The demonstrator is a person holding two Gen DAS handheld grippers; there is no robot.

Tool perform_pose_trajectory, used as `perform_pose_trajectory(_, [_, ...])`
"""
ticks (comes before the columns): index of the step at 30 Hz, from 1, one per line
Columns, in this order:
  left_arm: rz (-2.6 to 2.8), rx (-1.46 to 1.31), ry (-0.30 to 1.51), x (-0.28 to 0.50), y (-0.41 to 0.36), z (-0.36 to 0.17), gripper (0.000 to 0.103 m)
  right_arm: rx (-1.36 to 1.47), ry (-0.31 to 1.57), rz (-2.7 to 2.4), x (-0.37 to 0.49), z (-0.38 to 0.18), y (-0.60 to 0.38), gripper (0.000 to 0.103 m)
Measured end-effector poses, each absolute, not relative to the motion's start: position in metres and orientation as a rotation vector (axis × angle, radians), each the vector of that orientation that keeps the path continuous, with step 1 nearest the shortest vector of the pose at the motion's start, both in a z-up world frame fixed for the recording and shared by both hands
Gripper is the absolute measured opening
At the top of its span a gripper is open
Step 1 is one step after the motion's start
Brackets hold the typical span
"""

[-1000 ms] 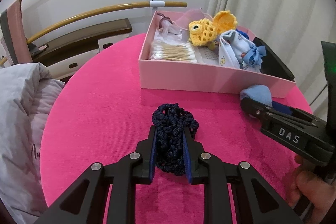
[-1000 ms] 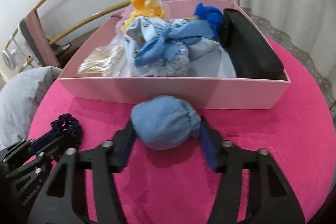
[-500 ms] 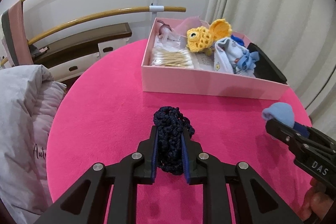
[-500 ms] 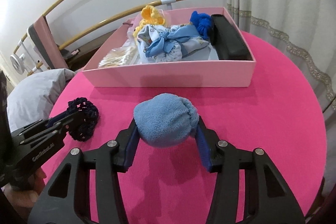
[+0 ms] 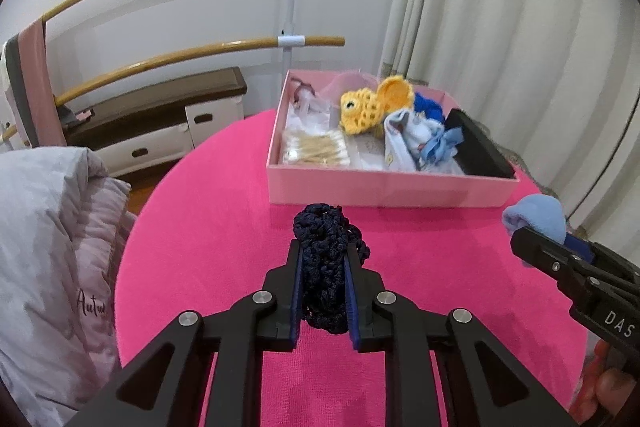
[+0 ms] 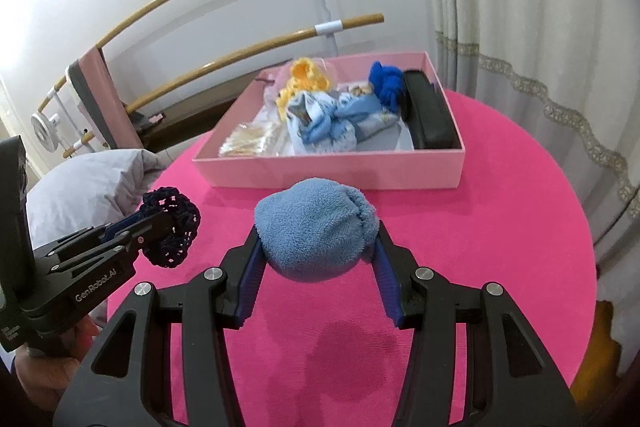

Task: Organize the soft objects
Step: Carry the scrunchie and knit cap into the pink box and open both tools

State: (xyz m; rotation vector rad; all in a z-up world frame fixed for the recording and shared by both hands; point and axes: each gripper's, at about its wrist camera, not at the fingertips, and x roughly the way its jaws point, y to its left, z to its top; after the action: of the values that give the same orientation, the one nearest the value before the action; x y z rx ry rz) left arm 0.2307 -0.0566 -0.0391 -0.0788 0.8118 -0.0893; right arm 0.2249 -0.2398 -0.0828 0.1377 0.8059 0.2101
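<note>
Both tongs were loaded: the left gripper (image 5: 323, 273) was clamped nearly shut on the dark crocheted scrunchie (image 5: 326, 255), and the right gripper (image 6: 316, 247) was spread wider around the fluffy blue sock ball (image 6: 316, 229). Both looked lifted off the pink tabletop (image 6: 500, 227), probably so they'd clear the wall of the pink box (image 6: 336, 175) sitting at 12 o'clock.

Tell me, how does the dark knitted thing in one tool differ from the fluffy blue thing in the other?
The navy crochet piece is dark, open and lacy; the light blue terry bundle is pale and plush. The crochet piece looks smaller and is squeezed thin in the left tool; the bundle is rounder and spreads the right tool wider. Both are soft, held above the pink table, outside the pink box.
</note>
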Motion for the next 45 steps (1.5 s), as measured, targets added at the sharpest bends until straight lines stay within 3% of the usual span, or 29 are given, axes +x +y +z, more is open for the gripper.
perform_pose_trajectory(21, [-0.097, -0.076, 0.689, 0.241, -0.056, 0.026, 0.015, 0.091, 0.711, 0.231, 0.248, -0.034, -0.232, 0.047])
perform_pose_trajectory(32, [-0.093, -0.055, 0.637, 0.292, -0.065, 0.053, 0.015, 0.076, 0.67, 0.21, 0.306, -0.006, -0.237, 0.047])
perform_pose_trajectory(45, [-0.097, -0.038, 0.649, 0.368, -0.082, 0.049, 0.015, 0.101, 0.706, 0.184, 0.375, -0.01, -0.263, 0.047])
